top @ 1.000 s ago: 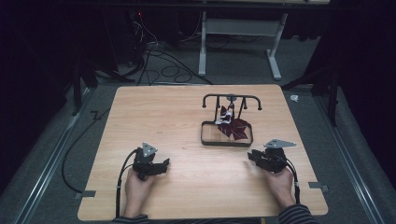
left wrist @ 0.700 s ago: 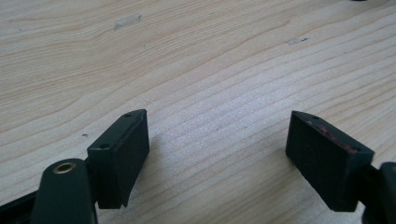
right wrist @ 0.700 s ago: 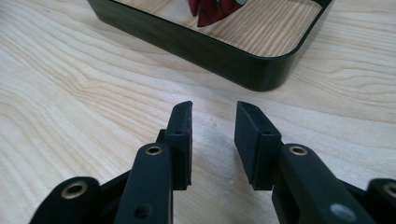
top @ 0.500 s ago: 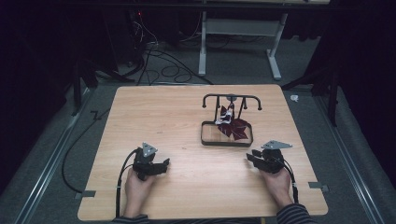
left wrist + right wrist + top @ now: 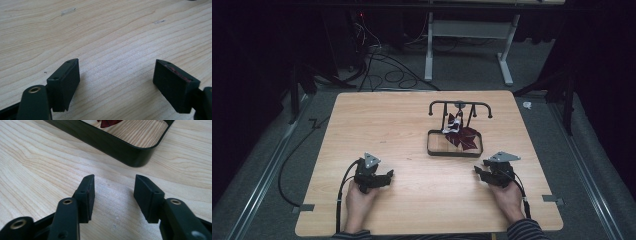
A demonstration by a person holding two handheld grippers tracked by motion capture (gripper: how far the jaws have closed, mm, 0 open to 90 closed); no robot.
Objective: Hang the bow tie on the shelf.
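near the tray (image 5: pixel 454 151), right claw (image 5: pixel 479 173) shifted inward

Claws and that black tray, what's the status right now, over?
Left claw open, empty, low over bare table. Right claw open, empty, facing black tray. Dark red item in tray. Nothing between.

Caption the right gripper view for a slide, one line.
Open right gripper resting on the wooden table, jaws apart, aimed at the black tray's rounded corner.
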